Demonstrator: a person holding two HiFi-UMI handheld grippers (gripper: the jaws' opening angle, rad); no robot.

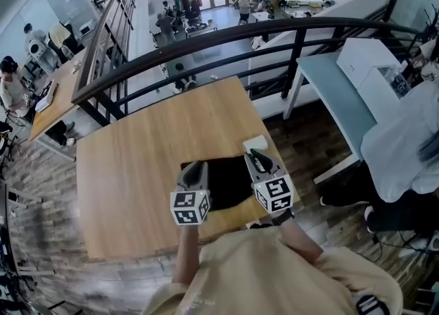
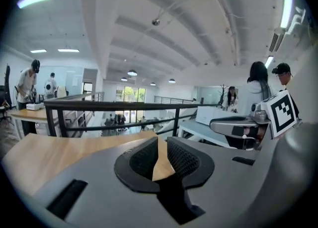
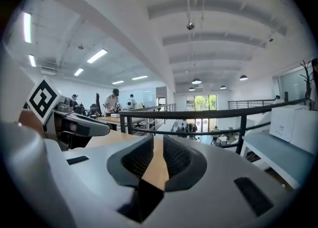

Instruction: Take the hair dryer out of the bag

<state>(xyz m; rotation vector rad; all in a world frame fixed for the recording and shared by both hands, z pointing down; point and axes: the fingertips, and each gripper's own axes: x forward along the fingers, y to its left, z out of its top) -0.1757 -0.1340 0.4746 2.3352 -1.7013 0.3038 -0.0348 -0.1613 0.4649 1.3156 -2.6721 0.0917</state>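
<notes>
Head view: bag (image 1: 226,183) lies between left claw (image 1: 195,169) and right claw (image 1: 256,158), both slightly parted, empty.

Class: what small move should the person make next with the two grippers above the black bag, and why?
Probably tip both down toward the bag. The left gripper and right gripper hang above it, empty, jaws slightly apart, and their cameras look level across the table, not at the bag.

Bare table (image 1: 130,169) left open around black bag (image 1: 230,180), white box (image 1: 255,143) set at its far right corner, railing (image 1: 226,37) beyond.
</notes>
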